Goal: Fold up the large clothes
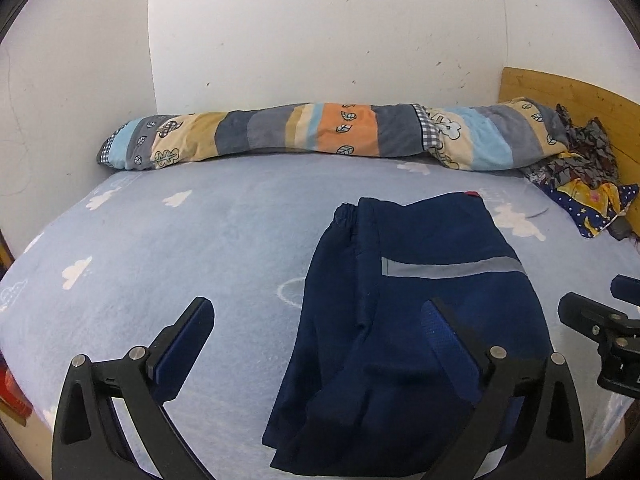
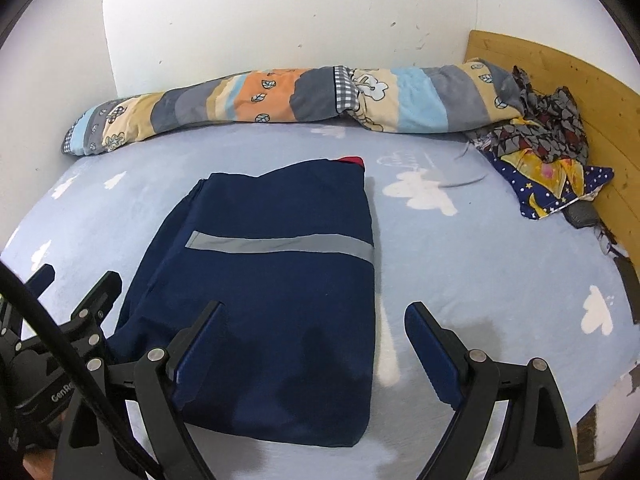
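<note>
Garment: navy trousers (image 2: 264, 280) lay folded flat on the bed (image 2: 460, 264), apparently finished.
Grippers: left gripper (image 1: 320, 328) and right gripper (image 2: 316, 332) gaped wide, empty (released, likely).

Two wrist views, angled down, sharing the folded garment (image 1: 420, 320) (image 2: 272, 300).

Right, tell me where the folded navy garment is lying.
The folded navy garment lies flat on the cloud-print bedsheet, near its front edge in both wrist views, short of the striped rolled quilt along the wall.
</note>
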Action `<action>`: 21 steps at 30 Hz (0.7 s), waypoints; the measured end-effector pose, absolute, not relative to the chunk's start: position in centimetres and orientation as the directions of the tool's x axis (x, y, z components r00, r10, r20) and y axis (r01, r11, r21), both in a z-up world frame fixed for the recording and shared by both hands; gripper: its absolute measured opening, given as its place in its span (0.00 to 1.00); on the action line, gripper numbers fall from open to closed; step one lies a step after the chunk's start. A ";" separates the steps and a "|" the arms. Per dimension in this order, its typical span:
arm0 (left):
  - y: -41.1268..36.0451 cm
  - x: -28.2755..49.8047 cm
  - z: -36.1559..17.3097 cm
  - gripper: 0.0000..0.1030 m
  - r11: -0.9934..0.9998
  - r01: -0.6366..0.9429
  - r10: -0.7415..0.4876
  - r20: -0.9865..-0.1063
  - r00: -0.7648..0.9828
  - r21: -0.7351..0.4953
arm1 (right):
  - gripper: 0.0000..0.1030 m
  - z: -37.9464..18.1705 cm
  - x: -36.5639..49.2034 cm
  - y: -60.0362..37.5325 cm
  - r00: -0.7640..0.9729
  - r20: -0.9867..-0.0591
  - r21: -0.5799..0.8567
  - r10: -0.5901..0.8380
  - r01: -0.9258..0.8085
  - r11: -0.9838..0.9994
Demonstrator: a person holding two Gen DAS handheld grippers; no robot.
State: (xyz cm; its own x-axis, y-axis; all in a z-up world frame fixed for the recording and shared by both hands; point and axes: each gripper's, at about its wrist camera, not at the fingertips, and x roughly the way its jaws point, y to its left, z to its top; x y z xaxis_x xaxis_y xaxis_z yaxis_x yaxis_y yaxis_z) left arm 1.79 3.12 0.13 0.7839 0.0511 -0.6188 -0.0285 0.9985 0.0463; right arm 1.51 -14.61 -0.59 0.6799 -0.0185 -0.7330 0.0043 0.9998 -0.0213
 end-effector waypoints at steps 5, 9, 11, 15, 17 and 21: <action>3.0 1.7 -0.1 1.00 0.998 -0.021 0.050 -0.625 0.779 0.053 | 0.91 -0.8 1.6 -14.5 0.666 -0.746 0.006 0.011 -0.011 1.000; 2.9 1.8 -0.1 1.00 0.998 -0.023 0.052 -0.625 0.779 0.054 | 0.91 -0.7 1.4 -14.4 0.670 -0.743 0.002 0.008 -0.010 1.000; 3.0 1.8 -0.2 1.00 0.999 -0.022 0.048 -0.626 0.778 0.049 | 0.91 -0.7 1.5 -14.5 0.670 -0.742 0.005 0.011 -0.011 1.000; 2.9 1.8 -0.2 1.00 0.998 -0.022 0.049 -0.627 0.777 0.051 | 0.91 -0.6 1.4 -14.4 0.673 -0.739 0.009 0.009 -0.003 1.000; 3.0 1.8 -0.2 1.00 0.999 -0.022 0.047 -0.629 0.776 0.048 | 0.91 -0.7 1.3 -14.3 0.673 -0.740 0.009 0.010 -0.005 1.000; 3.2 1.7 -0.2 1.00 0.999 -0.016 0.041 -0.629 0.776 0.045 | 0.91 -0.6 1.2 -14.2 0.678 -0.735 0.006 0.006 -0.002 1.000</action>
State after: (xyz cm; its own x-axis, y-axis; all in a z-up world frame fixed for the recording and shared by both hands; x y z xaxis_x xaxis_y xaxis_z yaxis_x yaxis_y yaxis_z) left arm 1.73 3.21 -0.16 0.7765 0.0412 -0.6288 -0.0163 0.9988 0.0454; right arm 1.19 -14.19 -0.59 0.6775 0.0060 -0.7355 -0.0025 1.0000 0.0058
